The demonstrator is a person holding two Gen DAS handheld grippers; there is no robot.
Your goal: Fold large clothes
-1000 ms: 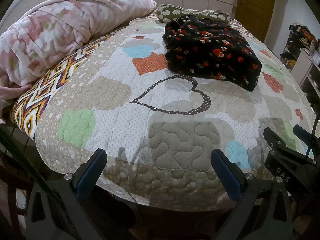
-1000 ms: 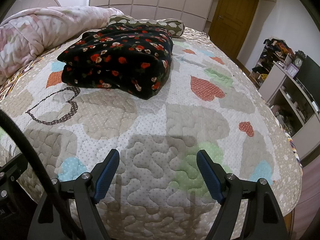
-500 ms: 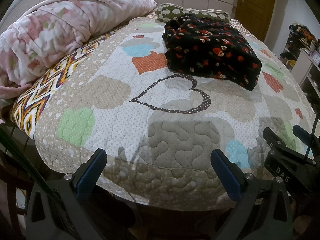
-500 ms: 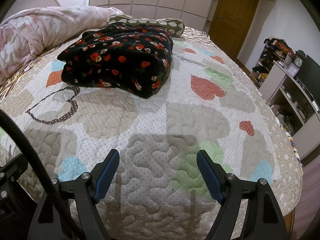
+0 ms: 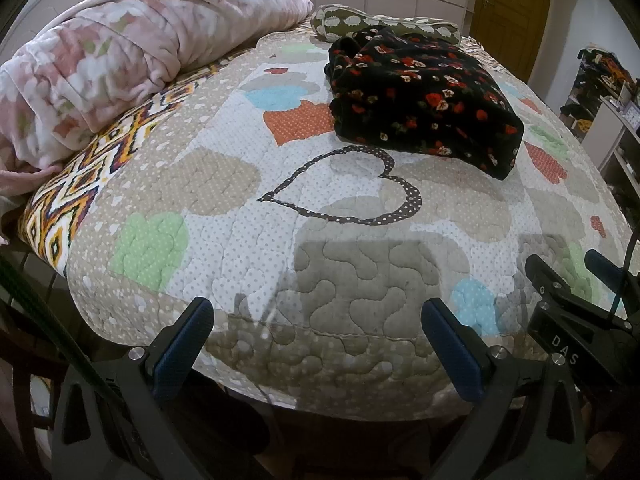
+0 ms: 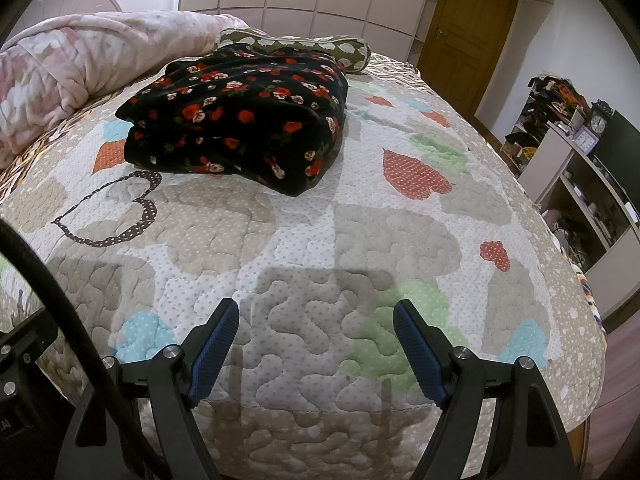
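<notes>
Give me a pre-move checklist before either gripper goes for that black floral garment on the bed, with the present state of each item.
1. Left gripper open and empty: ok, jaws wide apart, nothing between them.
2. Right gripper open and empty: ok.
3. Black floral garment within view of both cameras: ok.
4. Garment state: lies in a folded bundle on the quilt; whether folding is finished, cannot tell.
5. Path to the garment: ok, only bare quilt lies between the grippers and its near edge.
6. Neighbours: pink blanket lies apart from it; green pillow sits right behind it, touching or not, cannot tell.
</notes>
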